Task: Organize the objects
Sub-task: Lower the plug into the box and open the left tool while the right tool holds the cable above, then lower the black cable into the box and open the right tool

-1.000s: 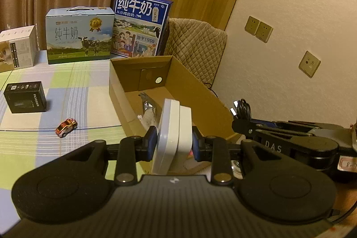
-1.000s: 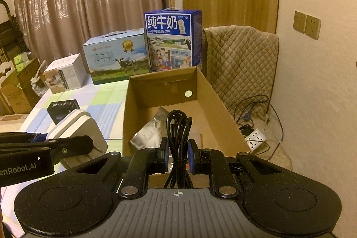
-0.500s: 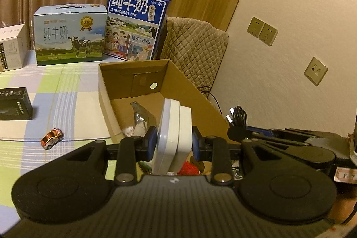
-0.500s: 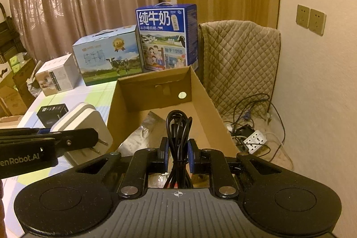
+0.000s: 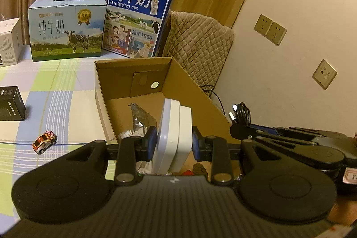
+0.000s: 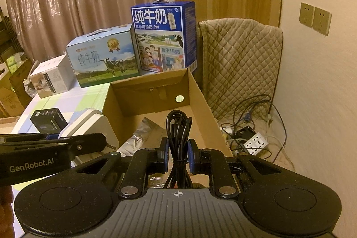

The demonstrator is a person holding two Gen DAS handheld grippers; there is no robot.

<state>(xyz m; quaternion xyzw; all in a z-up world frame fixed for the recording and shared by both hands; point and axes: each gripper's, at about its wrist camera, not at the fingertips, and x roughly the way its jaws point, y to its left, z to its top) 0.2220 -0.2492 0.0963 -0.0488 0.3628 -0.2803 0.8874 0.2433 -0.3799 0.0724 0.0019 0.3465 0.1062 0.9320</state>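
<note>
Left gripper: jaws drawn in on a white power adapter, blue pads pressing both flat faces. The adapter stands on edge between the fingers, at centre of the left wrist view, its top rising above the pads. Behind and below it is the open cardboard box, which fills the middle of that frame.

Right gripper: jaws narrow, clamped on a bundled black cable. The cable loop sticks up above the pads at centre of the right wrist view; a tie cinches the bundle level with the pads. The bundle sits in front of the box interior.

Cross-check: in the left wrist view the right gripper enters from the right edge, cable loop and a plug end showing at its tip, just beside the box's right wall. In the right wrist view the left gripper enters from the left edge with the adapter at its tip, against the box's left wall.

Box contents visible: a silver foil packet on the floor; other small items near the lower edge, partly hidden.

On the checked tablecloth: a toy car at lower left, a black box at left edge, two milk cartons at the back.
</note>
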